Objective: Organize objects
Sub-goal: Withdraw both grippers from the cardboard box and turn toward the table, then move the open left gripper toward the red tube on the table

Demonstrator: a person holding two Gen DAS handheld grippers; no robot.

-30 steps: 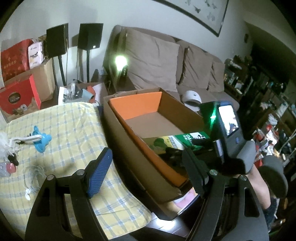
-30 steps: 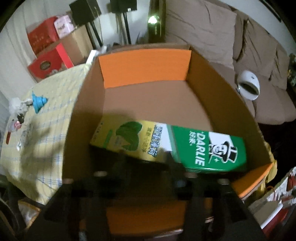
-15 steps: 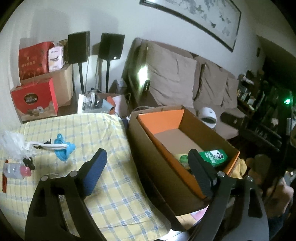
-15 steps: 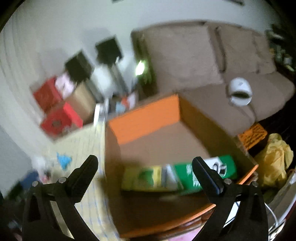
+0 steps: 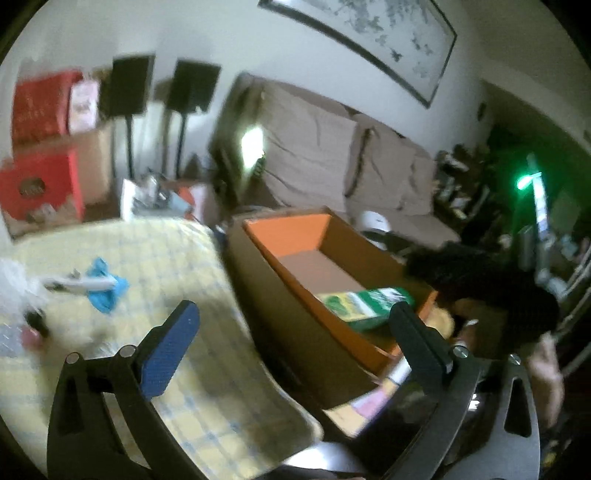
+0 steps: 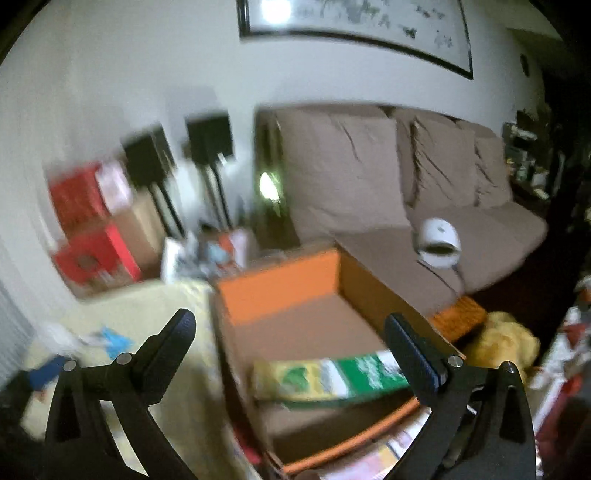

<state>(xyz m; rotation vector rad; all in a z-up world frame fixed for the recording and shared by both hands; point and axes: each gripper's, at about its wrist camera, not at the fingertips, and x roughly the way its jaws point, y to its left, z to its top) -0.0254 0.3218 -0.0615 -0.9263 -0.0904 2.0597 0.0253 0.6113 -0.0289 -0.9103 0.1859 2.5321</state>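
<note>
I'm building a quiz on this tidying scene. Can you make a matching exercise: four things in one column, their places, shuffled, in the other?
Things:
1. green and yellow carton
2. blue item
3. white round device
4. framed picture

Places:
A. on the sofa seat
B. on the wall
C. in the cardboard box
D. on the checked tablecloth

Pairs: 1-C, 2-D, 3-A, 4-B

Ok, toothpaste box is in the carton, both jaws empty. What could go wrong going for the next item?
1. The items left on the checked tablecloth, like the blue piece, are small and blurred here, so a grab may miss.
2. The cardboard carton sits right against the table edge; a sweeping left hand-held gripper, jaws opening, could bump it.
</note>
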